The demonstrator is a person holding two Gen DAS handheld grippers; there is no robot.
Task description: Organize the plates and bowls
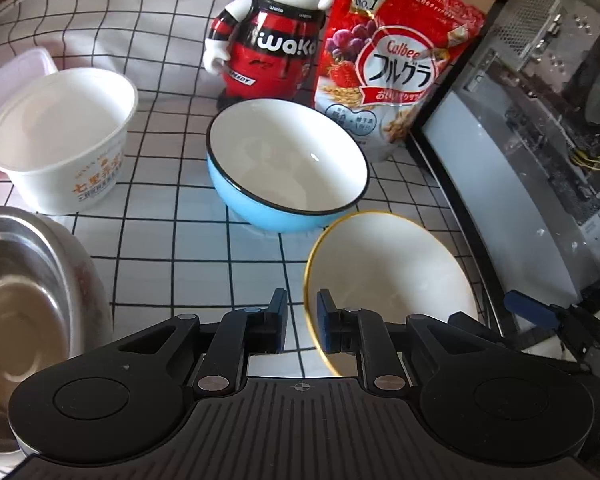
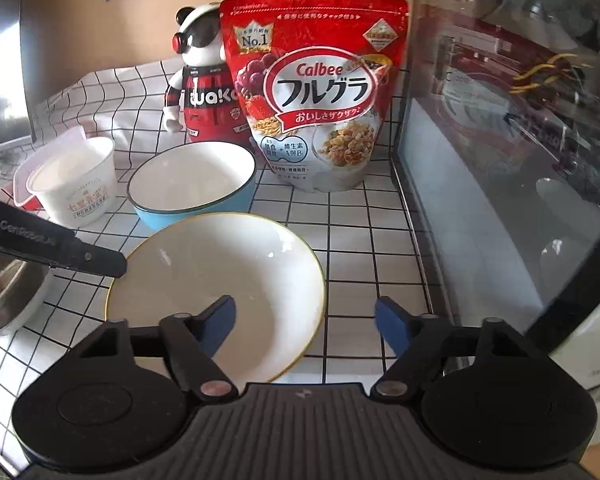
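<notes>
A white bowl with a gold rim sits tilted on the checked cloth, just in front of a blue bowl with a white inside. My left gripper is shut on the white bowl's left rim, with one pad inside and one outside. In the right wrist view its finger reaches that rim from the left. My right gripper stands open across the bowl's near right rim, its left finger over the inside and its right finger outside, neither pressing. One of its blue fingers shows at the right of the left wrist view.
A white paper bowl and a steel bowl stand at the left. A red cereal bag and a toy figure stand behind. A glass-sided computer case walls the right.
</notes>
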